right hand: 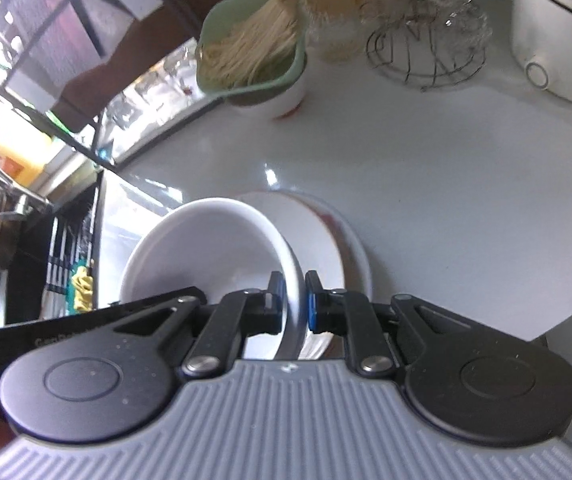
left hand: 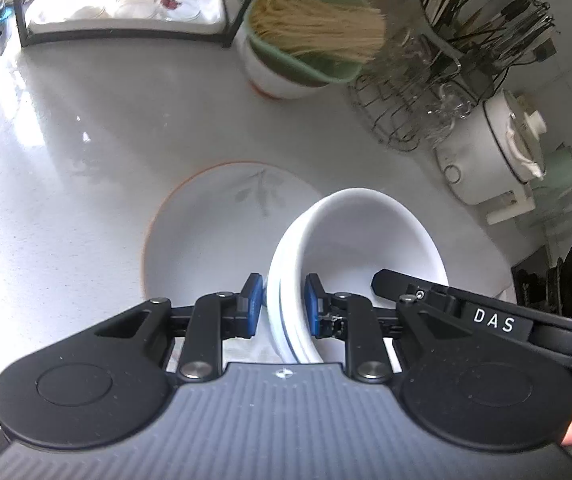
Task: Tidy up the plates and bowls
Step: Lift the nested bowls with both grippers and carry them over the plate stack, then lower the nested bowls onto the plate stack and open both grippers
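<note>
In the left wrist view my left gripper (left hand: 284, 306) is shut on the rim of a stack of white bowls (left hand: 362, 236), tilted, held over a white plate with an orange rim and leaf pattern (left hand: 210, 220) lying on the counter. The other gripper's black body (left hand: 486, 316) reaches in at the bowls' right side. In the right wrist view my right gripper (right hand: 295, 304) is shut on the rim of the white bowl (right hand: 214, 252), with the plate (right hand: 326, 236) behind and under it.
A white counter (left hand: 106, 128) holds a green tub of noodles in a white bowl (left hand: 306, 40), a wire rack with glasses (left hand: 414, 96), a utensil holder (left hand: 486, 20), a white cooker (left hand: 494, 152) and a black glass rack (left hand: 126, 4). The sink (right hand: 66, 256) lies left.
</note>
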A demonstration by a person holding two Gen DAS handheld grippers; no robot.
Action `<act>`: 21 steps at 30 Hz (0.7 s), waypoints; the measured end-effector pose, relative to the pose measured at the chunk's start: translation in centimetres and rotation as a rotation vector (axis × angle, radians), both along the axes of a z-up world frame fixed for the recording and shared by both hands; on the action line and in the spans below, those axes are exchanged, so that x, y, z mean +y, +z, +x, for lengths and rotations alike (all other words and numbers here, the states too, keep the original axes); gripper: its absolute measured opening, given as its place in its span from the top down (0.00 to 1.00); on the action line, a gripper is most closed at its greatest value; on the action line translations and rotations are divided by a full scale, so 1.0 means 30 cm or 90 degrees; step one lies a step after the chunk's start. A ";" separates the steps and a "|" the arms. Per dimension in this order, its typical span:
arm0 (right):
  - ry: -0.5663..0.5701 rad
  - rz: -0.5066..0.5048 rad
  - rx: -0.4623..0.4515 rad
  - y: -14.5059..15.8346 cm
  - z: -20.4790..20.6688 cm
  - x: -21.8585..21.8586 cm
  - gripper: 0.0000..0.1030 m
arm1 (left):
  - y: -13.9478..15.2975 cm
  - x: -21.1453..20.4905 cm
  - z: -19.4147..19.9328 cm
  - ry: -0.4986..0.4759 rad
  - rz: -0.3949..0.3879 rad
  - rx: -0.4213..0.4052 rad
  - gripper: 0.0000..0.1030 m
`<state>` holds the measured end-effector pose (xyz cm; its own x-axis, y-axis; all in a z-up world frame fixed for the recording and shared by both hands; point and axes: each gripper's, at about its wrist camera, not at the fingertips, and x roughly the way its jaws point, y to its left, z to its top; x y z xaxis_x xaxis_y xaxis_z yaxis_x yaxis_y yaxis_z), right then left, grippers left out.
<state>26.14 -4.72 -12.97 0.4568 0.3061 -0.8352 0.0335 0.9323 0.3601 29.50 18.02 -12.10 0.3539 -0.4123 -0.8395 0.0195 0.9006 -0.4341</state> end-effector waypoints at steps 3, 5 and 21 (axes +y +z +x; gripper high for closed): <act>-0.002 -0.018 0.002 -0.028 0.012 0.038 0.86 | -0.052 0.039 0.010 0.005 -0.012 0.003 0.76; -0.006 -0.025 0.004 -0.053 0.024 0.060 0.86 | -0.084 0.056 0.022 0.010 -0.015 0.003 0.76; -0.026 -0.062 0.017 -0.135 0.079 0.096 0.85 | -0.207 0.052 0.086 -0.008 -0.009 0.009 0.76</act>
<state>28.53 -1.83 -17.03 0.4448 0.2041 -0.8721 0.0805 0.9606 0.2659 32.08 19.57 -18.30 0.3363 -0.4291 -0.8383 0.0242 0.8938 -0.4478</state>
